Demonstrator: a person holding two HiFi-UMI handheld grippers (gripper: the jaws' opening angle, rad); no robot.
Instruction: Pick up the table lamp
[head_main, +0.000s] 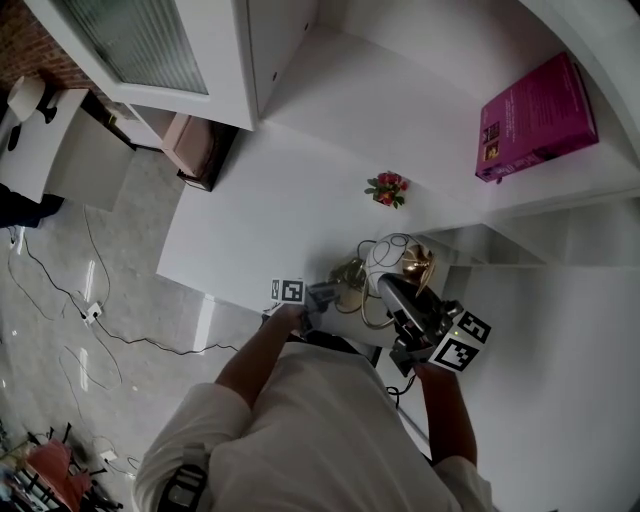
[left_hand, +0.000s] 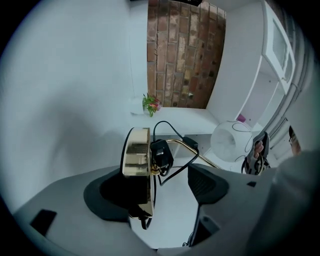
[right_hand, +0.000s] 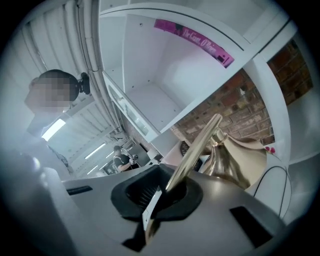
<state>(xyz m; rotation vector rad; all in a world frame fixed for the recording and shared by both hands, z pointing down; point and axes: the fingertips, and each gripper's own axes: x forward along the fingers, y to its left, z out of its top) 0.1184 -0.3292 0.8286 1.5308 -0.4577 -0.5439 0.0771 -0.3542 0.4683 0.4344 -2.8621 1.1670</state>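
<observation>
The table lamp has a white globe shade (head_main: 384, 257), brass fittings (head_main: 417, 263) and a round brass base (left_hand: 136, 159) with a black cord and plug (left_hand: 161, 154). It is tipped on its side over the near edge of the white table (head_main: 270, 215). My right gripper (head_main: 392, 289) is shut on the lamp's brass stem (right_hand: 196, 150), which runs up out of the jaws of the right gripper (right_hand: 165, 196). My left gripper (left_hand: 165, 187) stands open around the base. The base lies edge-on against the left pad, with a gap to the right pad (left_hand: 206, 181).
A small pot of red flowers (head_main: 387, 189) stands on the table beyond the lamp. A pink book (head_main: 535, 115) lies on the white shelf at the right. A brick wall (left_hand: 185, 55) is behind the table. Cables run over the grey floor (head_main: 90, 310) at the left.
</observation>
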